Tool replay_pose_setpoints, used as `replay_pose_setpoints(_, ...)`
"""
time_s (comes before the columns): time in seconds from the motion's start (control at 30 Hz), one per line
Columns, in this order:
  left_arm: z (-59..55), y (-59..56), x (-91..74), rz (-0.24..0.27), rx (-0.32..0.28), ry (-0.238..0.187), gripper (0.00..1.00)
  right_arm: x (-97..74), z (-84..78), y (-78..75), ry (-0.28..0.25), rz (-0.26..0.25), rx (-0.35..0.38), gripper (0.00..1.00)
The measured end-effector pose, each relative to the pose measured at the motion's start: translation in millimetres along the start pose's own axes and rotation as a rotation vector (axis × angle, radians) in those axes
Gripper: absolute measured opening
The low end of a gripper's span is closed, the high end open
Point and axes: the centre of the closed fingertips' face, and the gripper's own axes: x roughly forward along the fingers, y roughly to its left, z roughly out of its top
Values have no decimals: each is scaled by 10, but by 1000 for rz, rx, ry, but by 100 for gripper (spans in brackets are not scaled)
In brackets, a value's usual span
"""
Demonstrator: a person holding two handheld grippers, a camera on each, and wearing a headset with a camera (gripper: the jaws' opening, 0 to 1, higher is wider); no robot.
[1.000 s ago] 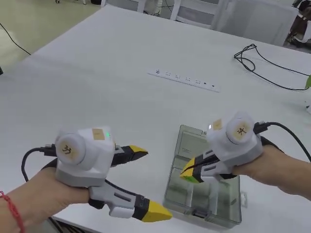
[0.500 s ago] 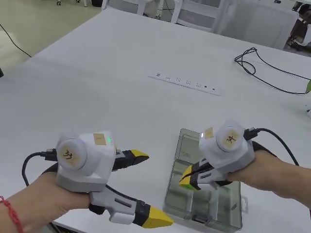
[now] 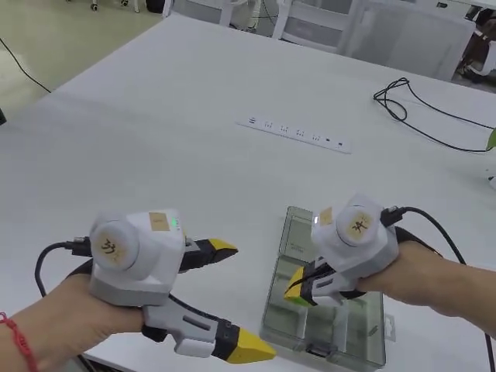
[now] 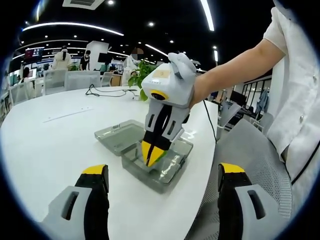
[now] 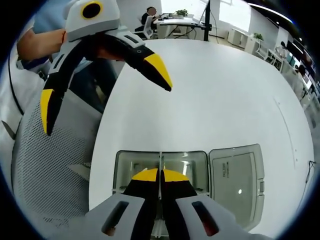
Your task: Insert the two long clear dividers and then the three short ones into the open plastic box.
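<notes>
Above the open plastic box, the right tongs are clenched; a thin clear strip, likely a long divider, runs from their tips. The left tongs stand released beside the box. Recommend keeping the strip upright, aligned with the wall slots, and pressing evenly.

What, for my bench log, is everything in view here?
Table: one, white, under everything.
Plastic box: one, clear, lid open, near table edge.
Divider: one visible, clear, upright along box's middle.
Power strip: one, white, mid-table.
Cable: one, black, far right.
Wristband: one, red, left wrist.
Left gripper: one, white with yellow tips, open, left of box.
Right gripper: one, same colours, shut, over box.
</notes>
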Motion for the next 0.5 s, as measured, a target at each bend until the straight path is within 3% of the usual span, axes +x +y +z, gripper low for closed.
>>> replay_pose_setpoints(0.5, 21, -13, -3, -4, 5, -9, 92, 30, -17, 8, 22, -13, -27, 2)
